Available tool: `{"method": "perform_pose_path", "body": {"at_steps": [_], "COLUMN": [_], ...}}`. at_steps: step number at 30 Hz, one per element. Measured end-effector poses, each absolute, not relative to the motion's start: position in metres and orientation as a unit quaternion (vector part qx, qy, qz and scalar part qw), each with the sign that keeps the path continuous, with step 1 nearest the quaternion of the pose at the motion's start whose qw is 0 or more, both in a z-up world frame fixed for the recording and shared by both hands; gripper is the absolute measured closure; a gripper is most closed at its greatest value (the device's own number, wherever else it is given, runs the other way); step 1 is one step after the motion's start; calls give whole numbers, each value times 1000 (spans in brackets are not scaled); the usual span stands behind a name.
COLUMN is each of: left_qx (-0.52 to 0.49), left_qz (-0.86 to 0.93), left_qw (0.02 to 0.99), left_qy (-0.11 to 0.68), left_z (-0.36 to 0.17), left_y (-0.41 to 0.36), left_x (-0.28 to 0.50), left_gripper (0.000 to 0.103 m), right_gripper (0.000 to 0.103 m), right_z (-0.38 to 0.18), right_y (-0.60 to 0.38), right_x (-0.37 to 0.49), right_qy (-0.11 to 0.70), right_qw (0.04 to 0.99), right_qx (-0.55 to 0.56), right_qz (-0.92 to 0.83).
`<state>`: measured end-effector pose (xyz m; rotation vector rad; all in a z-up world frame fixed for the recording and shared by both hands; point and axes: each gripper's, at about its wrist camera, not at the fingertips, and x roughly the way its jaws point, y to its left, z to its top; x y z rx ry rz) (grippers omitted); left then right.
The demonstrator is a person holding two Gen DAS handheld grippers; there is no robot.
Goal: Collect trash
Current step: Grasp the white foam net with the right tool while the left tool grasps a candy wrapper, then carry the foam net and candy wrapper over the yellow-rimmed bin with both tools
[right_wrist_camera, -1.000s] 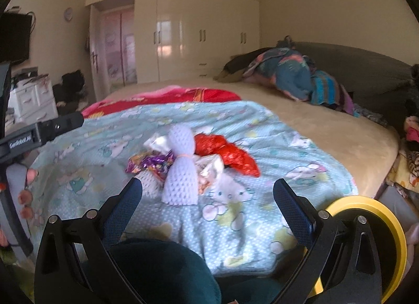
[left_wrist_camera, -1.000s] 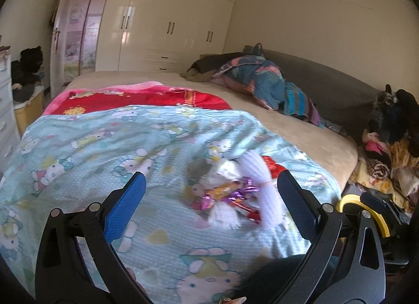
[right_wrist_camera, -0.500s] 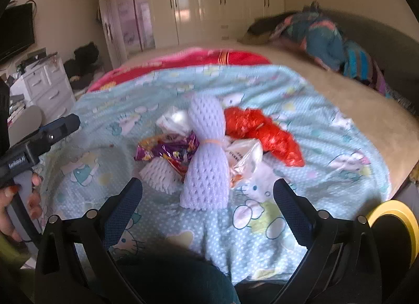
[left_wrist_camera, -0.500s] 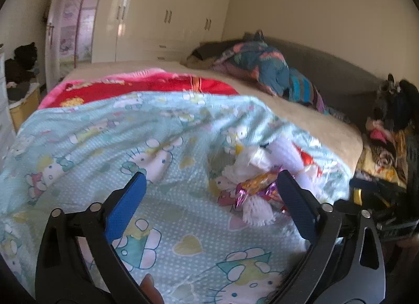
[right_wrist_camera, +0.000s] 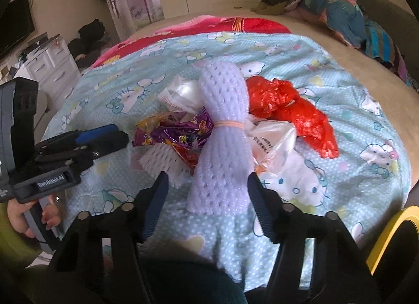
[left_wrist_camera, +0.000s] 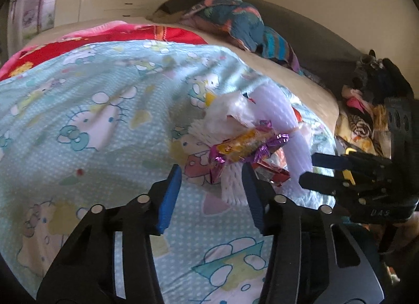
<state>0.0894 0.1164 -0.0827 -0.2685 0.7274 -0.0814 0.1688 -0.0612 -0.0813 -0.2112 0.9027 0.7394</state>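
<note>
Trash pile sits on the pale-blue cartoon-cat bedsheet (right_wrist_camera: pixel 348 89) near the bed's front edge. Centre piece: lavender foam net sleeve (right_wrist_camera: pixel 224 131) cinched with 1 rubber band, lying lengthwise toward the right wrist camera. Purple-and-yellow foil snack wrapper (right_wrist_camera: pixel 175 131) touches its left side, white foam netting piece (right_wrist_camera: pixel 162 162) just below that, crumpled clear plastic bag (right_wrist_camera: pixel 272 144) against its right side, red crumpled plastic bag (right_wrist_camera: pixel 290 107) beyond that. Right gripper (right_wrist_camera: pixel 205 192) is spread partway, blue fingers straddling the near end of the lavender sleeve, not clamped on it; contact with the pads unclear. Left gripper (left_wrist_camera: pixel 210 191) is also partly spread, holding nothing, fingers either side of the white netting's near edge, foil wrapper just past the tips. Each gripper shows in the other's view, left and right of the pile. Folded teal patterned blanket (right_wrist_camera: pixel 345 13) lies well apart at the bed's far side.
</note>
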Motion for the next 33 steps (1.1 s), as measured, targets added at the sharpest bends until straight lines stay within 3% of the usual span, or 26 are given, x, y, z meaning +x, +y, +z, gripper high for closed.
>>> {"method": "perform_pose_path", "body": {"at_steps": [4,6,12,14,18,33], "left_qx": [-145,-149,-167,-169,-166,-178], "left_qz": [-48,-51,-68,-71,-72,-54], "left_qw": [919,918,912,911,915,928], "left_qy": [363,363,369,369,360,322], "left_z": [-90,-92,-97,-97,-93,-47], "left_y": [119,120,123,122,119,120], "left_x": [99,101,107,106,101,69], "left_gripper": [66,72,88,95,99,100], "right_gripper": [55,67,81,82,85,89], "right_z": [-87,-89,-89,-87,-83,-63], "right_y": [-57,-56,-58,-60,-65,-87], "right_x": [179,181,180,180,174,141], "right_qy": [445,448,445,441,429,369], "right_qw": [821,818,817,820,825,852], "right_qx": [-103,-105,-93,-86,-75,-60], "right_qz": [343,344,354,356,361,367]}}
